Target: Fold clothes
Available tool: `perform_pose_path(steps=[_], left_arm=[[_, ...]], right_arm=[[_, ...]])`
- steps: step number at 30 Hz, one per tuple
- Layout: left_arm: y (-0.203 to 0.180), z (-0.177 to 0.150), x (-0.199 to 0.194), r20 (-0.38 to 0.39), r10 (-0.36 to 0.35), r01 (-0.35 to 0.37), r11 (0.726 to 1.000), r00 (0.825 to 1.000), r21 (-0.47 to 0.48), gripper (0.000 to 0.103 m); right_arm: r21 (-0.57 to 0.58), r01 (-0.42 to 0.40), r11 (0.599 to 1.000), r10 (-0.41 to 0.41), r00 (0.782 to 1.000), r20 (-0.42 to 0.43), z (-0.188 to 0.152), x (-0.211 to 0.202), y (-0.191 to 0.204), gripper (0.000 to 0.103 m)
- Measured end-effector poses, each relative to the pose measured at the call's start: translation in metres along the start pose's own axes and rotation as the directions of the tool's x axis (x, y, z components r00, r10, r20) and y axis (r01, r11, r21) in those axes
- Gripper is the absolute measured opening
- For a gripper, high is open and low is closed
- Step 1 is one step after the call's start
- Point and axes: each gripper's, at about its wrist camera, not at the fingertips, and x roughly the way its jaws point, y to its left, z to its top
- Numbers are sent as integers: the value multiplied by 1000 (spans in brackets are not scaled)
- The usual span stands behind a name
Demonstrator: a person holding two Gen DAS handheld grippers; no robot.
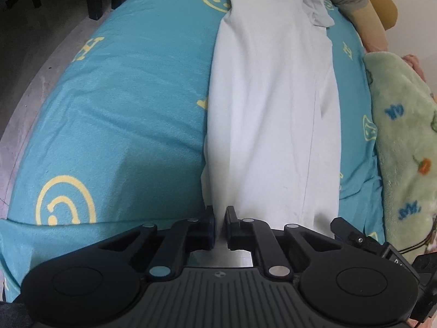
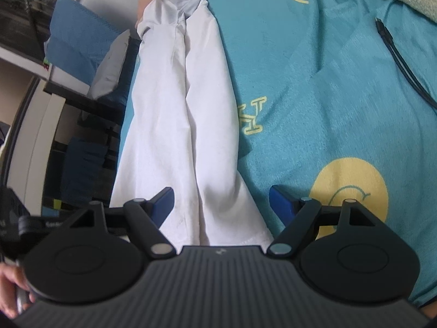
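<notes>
White garment (image 1: 273, 104) lies lengthwise in a long narrow strip on teal bed sheet (image 1: 123, 95) with yellow prints, its grey collar end (image 1: 318, 5) bunched at the far end. Left gripper (image 1: 220, 218) has jaws pinched on the garment's near edge; right gripper (image 2: 221, 199) has jaws spread wide apart over the garment's hem, blue pads either side, not gripping. Green blanket (image 1: 404, 136) sits at the sheet's right side, black cable (image 2: 396, 54) on the sheet, a person's arm (image 1: 363, 13) beyond the collar.
</notes>
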Motion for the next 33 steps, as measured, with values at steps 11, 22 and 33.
perform_pose_path(steps=[11, 22, 33], left_arm=[[1, 12, 27, -74, 80, -83, 996, 994, -35, 81], [-6, -2, 3, -15, 17, -17, 1000, 1000, -16, 8], [5, 4, -113, 263, -330, 374, 917, 906, -138, 6]], right_arm=[[83, -83, 993, 85, 996, -26, -2, 8, -7, 79], [102, -75, 992, 86, 990, -109, -6, 10, -2, 9], [-33, -165, 986, 168, 976, 141, 18, -87, 64, 5]])
